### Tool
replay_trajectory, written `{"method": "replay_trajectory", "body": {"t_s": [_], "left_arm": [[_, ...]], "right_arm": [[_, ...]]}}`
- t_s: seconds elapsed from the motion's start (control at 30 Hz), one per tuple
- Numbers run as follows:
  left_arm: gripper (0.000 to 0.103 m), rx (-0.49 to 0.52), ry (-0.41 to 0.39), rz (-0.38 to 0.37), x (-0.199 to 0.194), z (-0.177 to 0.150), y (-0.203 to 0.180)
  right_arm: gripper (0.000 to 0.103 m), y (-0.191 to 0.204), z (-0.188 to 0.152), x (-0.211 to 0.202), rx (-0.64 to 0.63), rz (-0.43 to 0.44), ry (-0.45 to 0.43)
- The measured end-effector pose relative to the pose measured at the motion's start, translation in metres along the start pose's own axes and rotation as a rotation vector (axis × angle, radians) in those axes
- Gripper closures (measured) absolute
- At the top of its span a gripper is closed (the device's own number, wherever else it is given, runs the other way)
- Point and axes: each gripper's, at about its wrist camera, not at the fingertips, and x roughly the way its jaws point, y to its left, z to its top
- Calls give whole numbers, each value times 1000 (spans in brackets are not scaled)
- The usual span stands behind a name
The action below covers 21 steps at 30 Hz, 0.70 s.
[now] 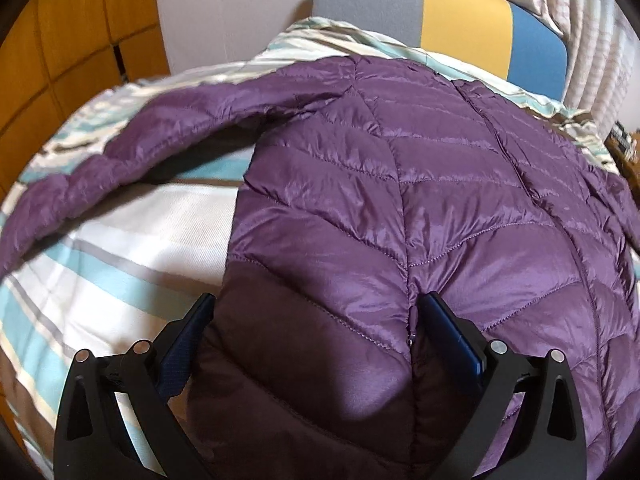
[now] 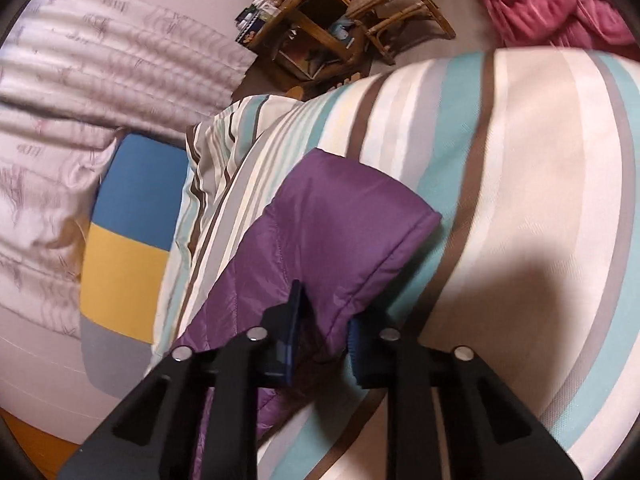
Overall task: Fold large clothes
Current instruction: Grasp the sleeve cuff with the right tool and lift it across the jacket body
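While the purple down jacket (image 1: 400, 184) lies spread flat on the striped bedcover (image 1: 120, 248), its long axis runs away from the left wrist camera, hem nearest and collar end toward the colour-blocked cushion (image 1: 460, 28) at the far side. The left gripper (image 1: 316, 332) hangs over the hem corner with its jaws wide apart, one finger just off the jacket's side edge and the other at the centre zip line, so the panel lies between them but nothing is pinched. One sleeve (image 1: 132, 128) stretches out sideways from the shoulder, well away from that gripper. In the right wrist view, the right gripper (image 2: 324, 340) has drawn nearly shut on the other sleeve (image 2: 340, 220) a little back from its cuff, the fabric bunched between the blue pads; the cuff end points ahead of the fingers across the bedcover. I judge the step in hand to be folding this sleeve inward over the body, so what matters is that the body lies to the side of the right gripper toward the cushion, and the sleeve must swing across its own length to land there. The right hand is plainly the nearer one for that.
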Motion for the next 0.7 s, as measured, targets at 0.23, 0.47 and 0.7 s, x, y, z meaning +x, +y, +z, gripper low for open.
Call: {"method": "replay_trajectory", "body": {"t_s": [0.23, 0.47, 0.7], "left_arm": [[3, 39, -27, 62, -3, -2, -10], [3, 11, -25, 28, -2, -2, -3], [3, 2, -26, 17, -2, -3, -2]], "right_arm": [[97, 73, -47, -34, -388, 16, -94], [97, 151, -150, -63, -782, 98, -155], [99, 196, -279, -79, -1156, 207, -136]]}}
